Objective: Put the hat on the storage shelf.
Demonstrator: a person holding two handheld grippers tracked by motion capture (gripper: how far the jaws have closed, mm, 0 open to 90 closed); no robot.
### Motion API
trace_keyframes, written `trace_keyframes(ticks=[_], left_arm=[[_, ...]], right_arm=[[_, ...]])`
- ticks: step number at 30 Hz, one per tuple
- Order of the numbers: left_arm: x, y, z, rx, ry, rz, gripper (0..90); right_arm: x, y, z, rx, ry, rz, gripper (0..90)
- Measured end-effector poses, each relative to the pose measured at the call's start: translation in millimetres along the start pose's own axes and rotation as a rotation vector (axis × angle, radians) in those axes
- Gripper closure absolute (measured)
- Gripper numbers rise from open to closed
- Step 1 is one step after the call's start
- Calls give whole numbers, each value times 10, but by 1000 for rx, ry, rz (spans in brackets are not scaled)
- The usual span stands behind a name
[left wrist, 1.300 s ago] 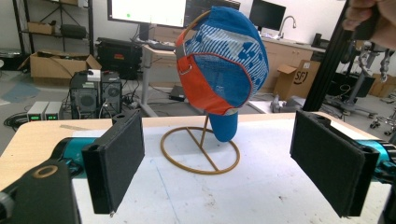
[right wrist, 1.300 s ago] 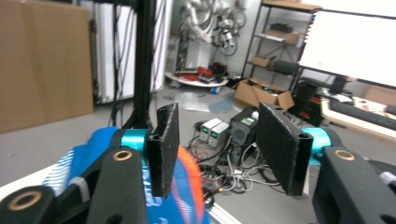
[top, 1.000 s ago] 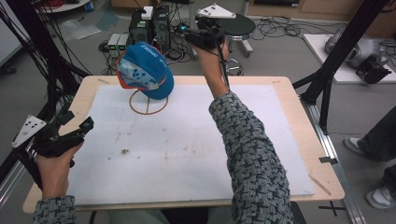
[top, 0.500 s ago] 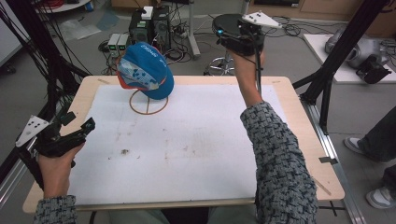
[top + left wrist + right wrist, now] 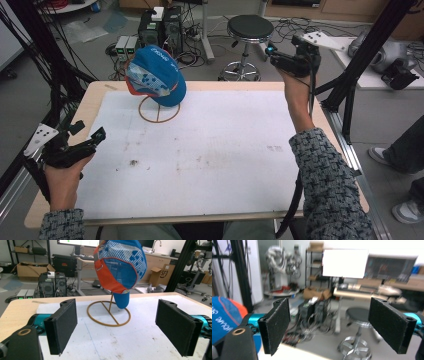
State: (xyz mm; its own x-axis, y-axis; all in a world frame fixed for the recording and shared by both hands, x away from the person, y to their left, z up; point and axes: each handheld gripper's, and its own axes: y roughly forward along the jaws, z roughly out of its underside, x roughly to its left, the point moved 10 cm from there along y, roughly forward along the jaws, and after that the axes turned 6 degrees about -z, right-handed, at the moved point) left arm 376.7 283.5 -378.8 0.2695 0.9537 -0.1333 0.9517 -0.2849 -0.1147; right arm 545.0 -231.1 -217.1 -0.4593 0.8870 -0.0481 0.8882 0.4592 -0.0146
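The blue cap [image 5: 156,76] sits on its wire stand [image 5: 159,109] at the table's [image 5: 95,102] far left. My left gripper [image 5: 88,133], jaws spread and empty, faces it and is nearer. My right gripper [image 5: 272,54] has just been opening, empty, far right. The crown's white lettering is unreadable.

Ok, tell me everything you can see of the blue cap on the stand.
The blue fabric baseball cap hangs tilted on a thin tan wire stand with a ring base, at the far left of the white table mat. White lettering runs across its crown. The left gripper view shows its orange-edged side, a white-and-blue patterned panel, a small metal ring, and the brim pointing downward. Only the stand touches it; neither gripper is on it.
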Motion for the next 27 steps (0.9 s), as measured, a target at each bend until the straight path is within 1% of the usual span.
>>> trace_keyframes(ticks=[1, 2, 3, 4, 5, 7, 8, 9, 12, 17, 19, 21, 23, 25, 27], left_arm=[[-5, 5, 8, 4, 1, 0, 179], [-7, 10, 15, 6, 4, 0, 179], [-12, 16, 26, 10, 5, 2, 179], [-16, 22, 35, 13, 5, 2, 179], [-17, 26, 43, 16, 8, 3, 179], [-24, 40, 61, 21, 6, 3, 179], [-22, 42, 69, 24, 9, 3, 179], [-23, 48, 78, 26, 7, 2, 179], [-17, 56, 99, 31, 7, 0, 179], [-10, 76, 149, 44, 8, -3, 179], [-8, 85, 170, 50, 8, -5, 179], [-13, 96, 188, 54, 10, -5, 178], [-19, 106, 202, 58, 12, -5, 179], [-28, 119, 224, 64, 10, -3, 178], [-34, 133, 250, 73, 8, -1, 179]], right_arm=[[-12, -45, 16, 7, -9, 0, 171], [-15, -84, 41, 19, -6, -8, 171], [-20, -114, 55, 19, -2, -12, 171], [-27, -177, 70, 2, -5, -11, 171], [-27, -228, 96, -1, -9, -11, 171], [-25, -309, 169, 9, -8, -17, 171], [-20, -374, 218, -2, 0, -18, 171], [-23, -414, 256, 1, 0, -19, 171], [-49, -583, 419, -8, 24, -16, 168], [-123, -819, 696, -13, 65, -2, 160], [-149, -906, 805, -9, 66, 9, 149], [-150, -982, 898, -8, 78, 12, 145], [-151, -1064, 1035, 2, 69, 13, 138], [-144, -1110, 1111, 2, 74, 15, 131], [-134, -1143, 1233, 42, 96, 11, 114]])
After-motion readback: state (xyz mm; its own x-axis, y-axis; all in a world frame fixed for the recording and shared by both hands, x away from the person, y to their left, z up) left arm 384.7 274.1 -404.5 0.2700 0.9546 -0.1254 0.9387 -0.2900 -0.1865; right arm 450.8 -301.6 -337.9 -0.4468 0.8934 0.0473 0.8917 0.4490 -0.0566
